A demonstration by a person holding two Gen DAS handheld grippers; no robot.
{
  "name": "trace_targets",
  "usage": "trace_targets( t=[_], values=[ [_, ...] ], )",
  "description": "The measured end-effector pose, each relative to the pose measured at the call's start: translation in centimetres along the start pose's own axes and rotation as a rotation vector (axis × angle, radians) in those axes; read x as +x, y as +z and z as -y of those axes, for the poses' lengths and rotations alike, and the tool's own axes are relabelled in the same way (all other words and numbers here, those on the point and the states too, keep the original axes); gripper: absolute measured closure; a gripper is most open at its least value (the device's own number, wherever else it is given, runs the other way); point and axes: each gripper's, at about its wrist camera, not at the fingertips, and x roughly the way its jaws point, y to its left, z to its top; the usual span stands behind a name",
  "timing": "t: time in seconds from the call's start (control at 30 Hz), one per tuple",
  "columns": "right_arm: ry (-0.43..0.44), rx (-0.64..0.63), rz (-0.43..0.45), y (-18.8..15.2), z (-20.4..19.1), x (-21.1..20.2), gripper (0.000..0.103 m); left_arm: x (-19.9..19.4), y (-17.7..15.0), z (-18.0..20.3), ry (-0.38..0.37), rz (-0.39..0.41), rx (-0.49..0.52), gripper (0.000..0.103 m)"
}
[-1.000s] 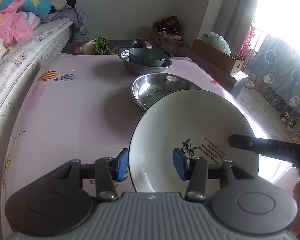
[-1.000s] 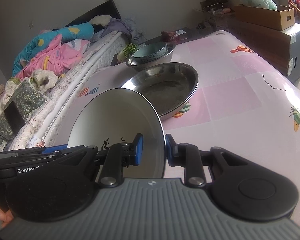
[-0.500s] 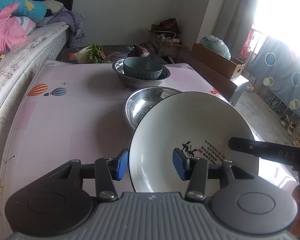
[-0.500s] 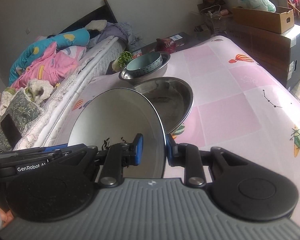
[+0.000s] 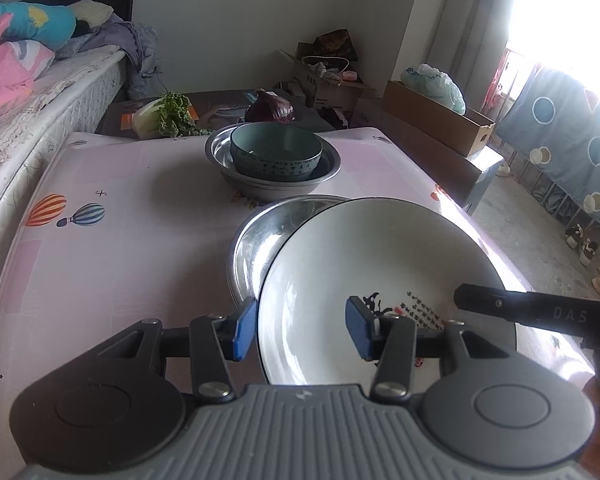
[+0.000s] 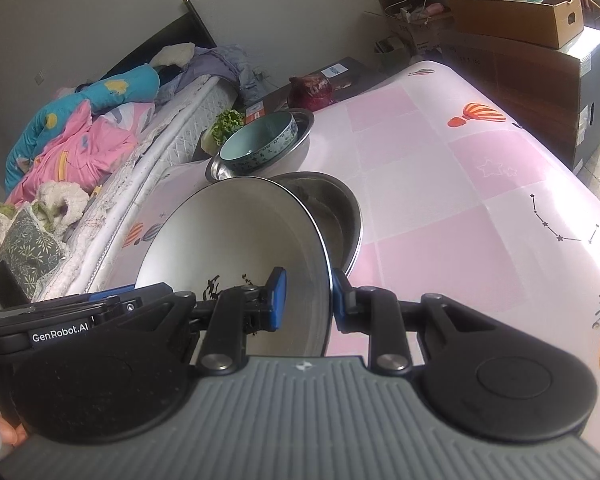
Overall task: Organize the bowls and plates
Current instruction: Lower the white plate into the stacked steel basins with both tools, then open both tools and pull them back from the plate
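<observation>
Over the near steel basin (image 5: 260, 240), now closer: white plate (image 5: 380, 264) clamped by both right gripper (image 6: 306, 300) and left gripper (image 5: 300, 326), nearly ready for stacking.

White black-rimmed plate (image 5: 364, 264) tilted, over steel basin (image 5: 256, 240); teal bowl (image 5: 276, 154) in farther basin (image 5: 328, 164).

One white plate (image 5: 364, 264) with a dark rim up near the cameras, and two steel basins on the pink table (image 5: 112, 248): one near (image 5: 256, 240), one far (image 5: 276, 184). One teal bowl (image 5: 276, 152) sits in the far basin. Past the table's far edge, one leafy green vegetable (image 5: 166, 114) on the left, one purple cabbage (image 5: 270, 108) right of it. Two grippers, left (image 5: 302, 330) and right (image 6: 307, 299).
</observation>
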Motion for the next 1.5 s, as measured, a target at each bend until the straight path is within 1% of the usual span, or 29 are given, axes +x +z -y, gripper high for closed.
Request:
trace_targets(
  t=[0.27, 0.4, 0.53, 0.7, 0.8, 0.9, 0.93, 0.97, 1.03, 1.1, 1.23, 1.27, 1.37, 1.47, 1.5],
  values=[
    [0.013, 0.061, -0.026, 1.3, 1.2, 2.9, 0.079, 2.1, 1.4, -0.7, -0.02, -0.027, -0.03, 0.055],
    [0.008, 0.071, -0.02, 1.8, 1.6, 3.4, 0.079, 2.2, 1.8, -1.2, -0.022, -0.01, -0.035, 0.055],
    [0.008, 0.064, 0.011, 2.4, 1.8, 3.0, 0.078, 1.5, 2.0, -1.3, -0.024, 0.021, -0.031, 0.053],
    [0.014, 0.071, 0.042, 2.9, 1.9, 2.2, 0.078, 1.0, 1.8, -1.5, -0.024, 0.02, -0.046, 0.052],
    [0.015, 0.079, 0.048, 2.7, 2.0, 1.8, 0.076, 0.8, 1.5, -1.6, -0.02, 0.019, -0.048, 0.048],
    [0.015, 0.083, 0.049, 2.3, 2.0, 1.2, 0.07, 0.5, 1.0, -1.7, -0.016, 0.015, -0.055, 0.045],
    [0.017, 0.082, 0.049, 2.1, 1.9, 1.0, 0.067, 0.4, 0.8, -1.7, -0.014, 0.013, -0.057, 0.043],
    [0.019, 0.081, 0.051, 1.9, 2.0, 0.7, 0.06, 0.3, 0.6, -1.7, -0.01, 0.011, -0.059, 0.041],
    [0.021, 0.076, 0.052, 1.5, 1.9, 0.2, 0.051, 0.1, 0.3, -1.7, -0.002, 0.005, -0.061, 0.039],
    [0.026, 0.063, 0.05, 1.0, 1.6, -0.3, 0.048, -0.1, -0.1, -1.7, 0.009, 0.0, -0.06, 0.036],
    [0.021, 0.034, 0.037, 0.5, 0.9, -1.0, 0.036, -0.7, -0.6, -2.1, 0.02, -0.006, -0.074, 0.03],
    [0.016, 0.026, 0.038, 0.5, 0.7, -1.2, 0.032, -0.9, -0.8, -2.2, 0.019, -0.004, -0.078, 0.027],
    [-0.005, -0.008, 0.057, 0.2, -0.2, -2.3, 0.025, -1.6, -0.9, -2.4, 0.016, 0.003, -0.087, 0.024],
    [-0.036, -0.061, 0.07, 0.2, -1.0, -3.2, 0.017, -2.0, -1.0, -2.6, 0.026, 0.007, -0.088, 0.022],
    [-0.048, -0.077, 0.071, 0.1, -1.2, -3.4, 0.016, -2.2, -1.0, -2.6, 0.028, 0.008, -0.091, 0.022]
  ],
)
